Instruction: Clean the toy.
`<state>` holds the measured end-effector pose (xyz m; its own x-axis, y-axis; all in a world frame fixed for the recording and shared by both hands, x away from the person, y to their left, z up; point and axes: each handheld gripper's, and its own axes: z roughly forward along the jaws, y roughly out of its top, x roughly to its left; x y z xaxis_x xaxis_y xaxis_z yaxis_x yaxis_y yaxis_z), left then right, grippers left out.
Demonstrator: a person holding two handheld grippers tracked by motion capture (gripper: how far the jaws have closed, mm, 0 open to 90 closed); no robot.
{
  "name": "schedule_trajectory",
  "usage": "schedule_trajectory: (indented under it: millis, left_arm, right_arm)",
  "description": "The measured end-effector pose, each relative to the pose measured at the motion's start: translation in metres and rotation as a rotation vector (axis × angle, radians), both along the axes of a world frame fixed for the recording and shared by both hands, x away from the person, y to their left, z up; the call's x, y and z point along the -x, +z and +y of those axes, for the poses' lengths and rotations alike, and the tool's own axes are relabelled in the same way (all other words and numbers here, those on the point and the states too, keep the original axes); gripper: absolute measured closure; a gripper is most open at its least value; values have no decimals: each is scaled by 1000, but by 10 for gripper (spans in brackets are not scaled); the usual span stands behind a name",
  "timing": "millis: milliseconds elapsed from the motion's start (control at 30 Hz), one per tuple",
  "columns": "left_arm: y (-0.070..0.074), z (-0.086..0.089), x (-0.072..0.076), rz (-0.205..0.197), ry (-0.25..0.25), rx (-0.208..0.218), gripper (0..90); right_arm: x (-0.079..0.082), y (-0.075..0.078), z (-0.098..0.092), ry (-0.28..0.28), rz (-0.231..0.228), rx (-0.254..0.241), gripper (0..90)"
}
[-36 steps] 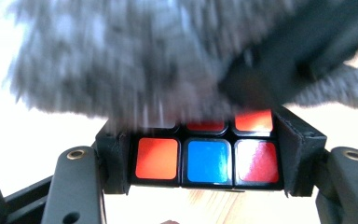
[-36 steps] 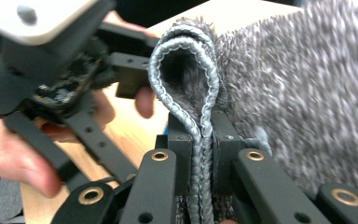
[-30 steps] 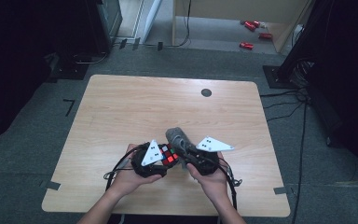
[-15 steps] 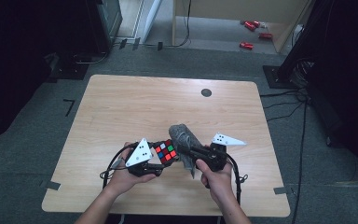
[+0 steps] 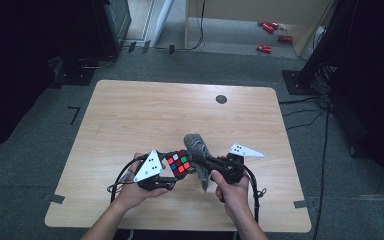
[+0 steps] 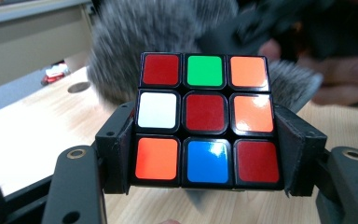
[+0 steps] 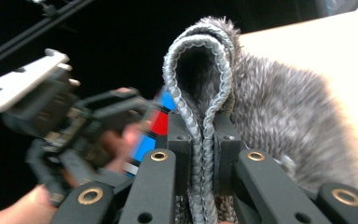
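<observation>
Left gripper (image 5: 179, 169) has tilted, clamping cube (image 6: 207, 120); right gripper (image 7: 204, 135) pinches grey cloth (image 7: 279, 116) (blurred, partly hidden).

You have no words, numbers or signs to read here. The stickers on the puzzle cube (image 6: 207, 120) are just plain colors, with nothing written on them. The grey plate (image 5: 148, 166) on your left tongs has a few small dark dots, but they are not letters. The surface (image 5: 130, 115) has no label you can read.
</observation>
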<state>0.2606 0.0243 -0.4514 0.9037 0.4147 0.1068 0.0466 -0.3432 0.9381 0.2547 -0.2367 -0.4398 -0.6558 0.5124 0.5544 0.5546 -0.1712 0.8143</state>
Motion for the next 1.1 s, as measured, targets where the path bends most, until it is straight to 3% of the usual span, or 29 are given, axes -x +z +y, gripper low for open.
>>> schedule_trajectory:
  millis: [133,233,333,433,633,767,900,1033,1100]
  left_arm:
    - [0,1,1,-15,9,-1,351]
    - [5,11,-5,-11,66,36,350]
    - [7,24,-13,36,122,105,351]
    - [9,29,-16,78,140,166,351]
    - [12,29,-17,137,131,239,350]
    - [12,31,-19,188,115,287,350]
    - [12,33,-20,206,89,284,351]
    - [12,29,-18,204,63,265,350]
    - [14,28,-18,209,57,283,351]
  right_arm:
    - [2,5,3,12,-25,2,825]
    - [-1,-2,-4,-29,-7,15,823]
    - [-2,-11,-10,-99,-33,84,811]
    - [0,-17,-2,-67,-103,174,810]
    - [13,-23,34,32,-222,288,840]
    - [18,-29,48,69,-255,367,841]
    - [18,-26,47,34,-306,417,841]
    - [15,-19,33,-52,-352,404,840]
    - [17,-18,33,-27,-400,426,836]
